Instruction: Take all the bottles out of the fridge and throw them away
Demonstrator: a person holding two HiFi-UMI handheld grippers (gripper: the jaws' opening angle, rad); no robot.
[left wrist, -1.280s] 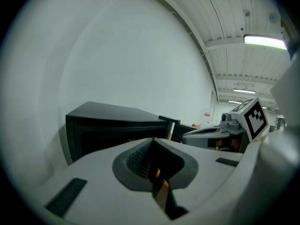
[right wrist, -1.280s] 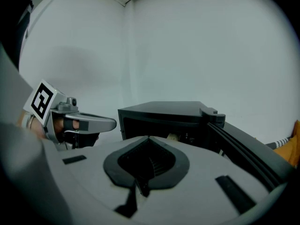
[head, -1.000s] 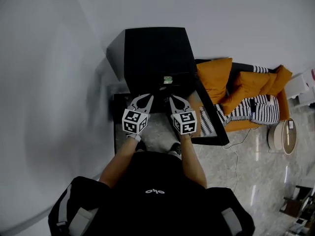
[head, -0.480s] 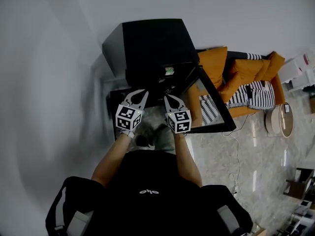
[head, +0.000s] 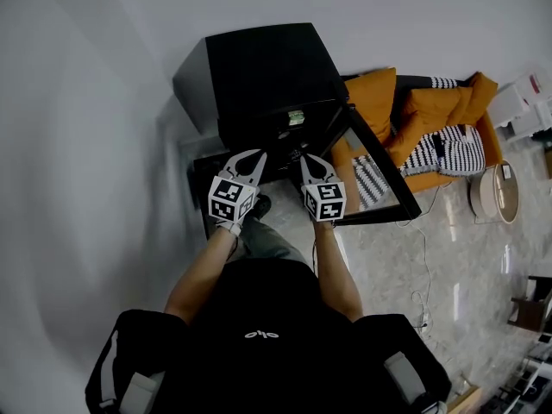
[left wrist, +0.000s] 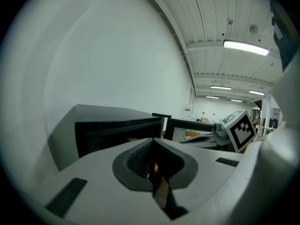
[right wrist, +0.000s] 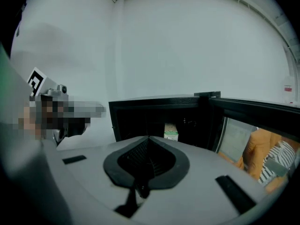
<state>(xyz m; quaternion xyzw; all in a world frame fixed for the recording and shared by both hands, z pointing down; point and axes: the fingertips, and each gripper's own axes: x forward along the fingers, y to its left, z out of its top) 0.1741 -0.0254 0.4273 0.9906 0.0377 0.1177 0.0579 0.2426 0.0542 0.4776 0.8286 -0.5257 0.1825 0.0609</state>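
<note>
A black mini fridge stands against the white wall, its glass door swung open to the right. Inside, one white bottle with a green label shows on a shelf, and it appears again in the right gripper view as a bottle just beyond the jaws. My left gripper and right gripper hover side by side in front of the opening. Both are shut with nothing between their jaws. The rest of the fridge's inside is dark.
An orange sofa with striped cushions stands right of the fridge, behind the open door. A round low table sits further right on the tiled floor. A cable runs across the floor. The wall closes off the left side.
Both grippers stay shut in front of the fridge opening. The right one has dipped slightly, the left has shifted a little sideways, and the head view has shifted.
</note>
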